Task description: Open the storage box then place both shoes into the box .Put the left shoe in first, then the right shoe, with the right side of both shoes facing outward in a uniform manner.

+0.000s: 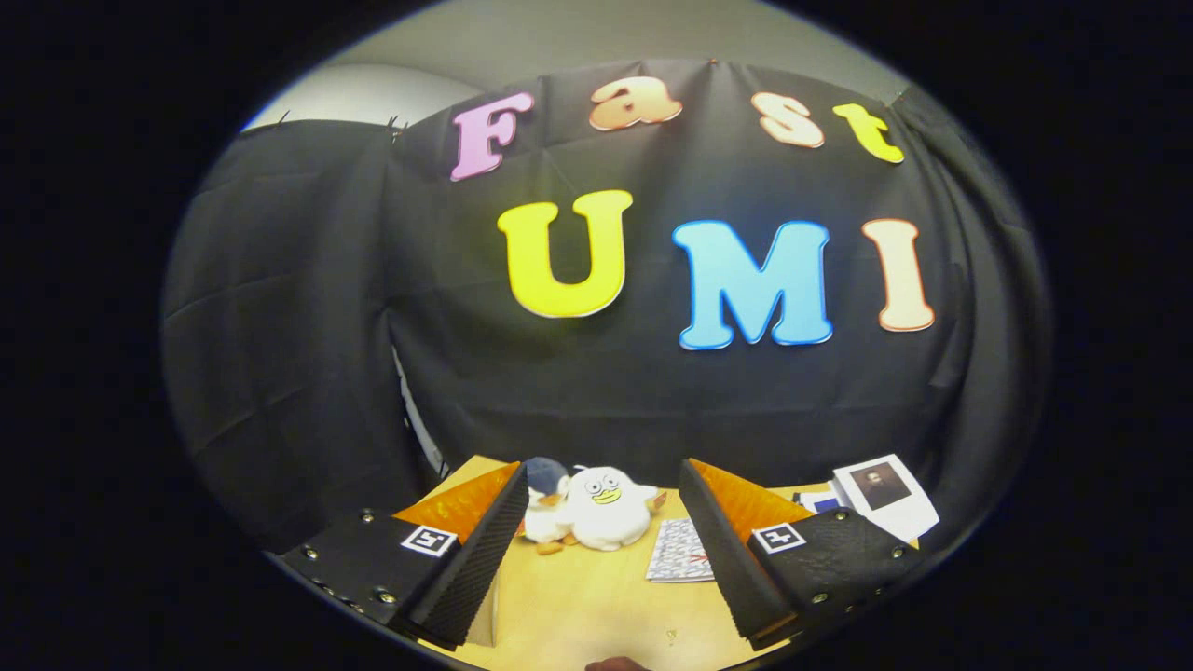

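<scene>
Above a light wooden tabletop (596,596), the gripper (604,522) hangs with its two fingers spread wide, nothing between them and nothing in their grasp. Each finger carries a small square black-and-white marker near its base. The storage box and the shoes cannot be made out here, so their look and place cannot be told.

Beyond the fingertips, near the table's far edge, sits a white plush duck (606,508) with a yellow beak, leaning against a second soft toy with a dark blue cap (545,475). Just beside the right finger lies a small printed booklet (680,552) with fine dark pattern; its writing is too small to read. Further right, at the table's corner, lie white cards (885,499), one bearing a dark square picture.

The bare wood between the fingers is open. The black cloth wall rises directly behind the table's far edge.
</scene>
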Demonstrator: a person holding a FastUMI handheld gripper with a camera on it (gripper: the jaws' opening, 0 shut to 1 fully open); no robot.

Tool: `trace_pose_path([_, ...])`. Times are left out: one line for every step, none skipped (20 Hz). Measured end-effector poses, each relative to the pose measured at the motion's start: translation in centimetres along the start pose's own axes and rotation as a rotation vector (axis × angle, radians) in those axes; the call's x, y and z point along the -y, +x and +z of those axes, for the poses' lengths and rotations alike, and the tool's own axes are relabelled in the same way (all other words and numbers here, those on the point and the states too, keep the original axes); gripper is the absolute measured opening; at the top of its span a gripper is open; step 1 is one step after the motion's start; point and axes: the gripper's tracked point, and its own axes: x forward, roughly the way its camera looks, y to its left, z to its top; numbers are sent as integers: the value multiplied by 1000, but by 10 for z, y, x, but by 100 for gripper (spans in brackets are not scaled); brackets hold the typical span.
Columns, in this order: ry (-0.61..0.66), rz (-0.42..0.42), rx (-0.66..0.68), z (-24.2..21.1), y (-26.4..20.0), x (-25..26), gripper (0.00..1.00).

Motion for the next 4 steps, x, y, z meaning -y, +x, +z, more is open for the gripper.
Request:
trace_pose_path([5, -15, 24, 7, -6, 9, 100])
trace_pose_path([11, -32, 43, 13, -11, 18, 100])
trace_pose_path([12, -46, 63, 18, -18, 27, 100])
trace_pose_path([13, -62, 74, 22, -21, 37, 99])
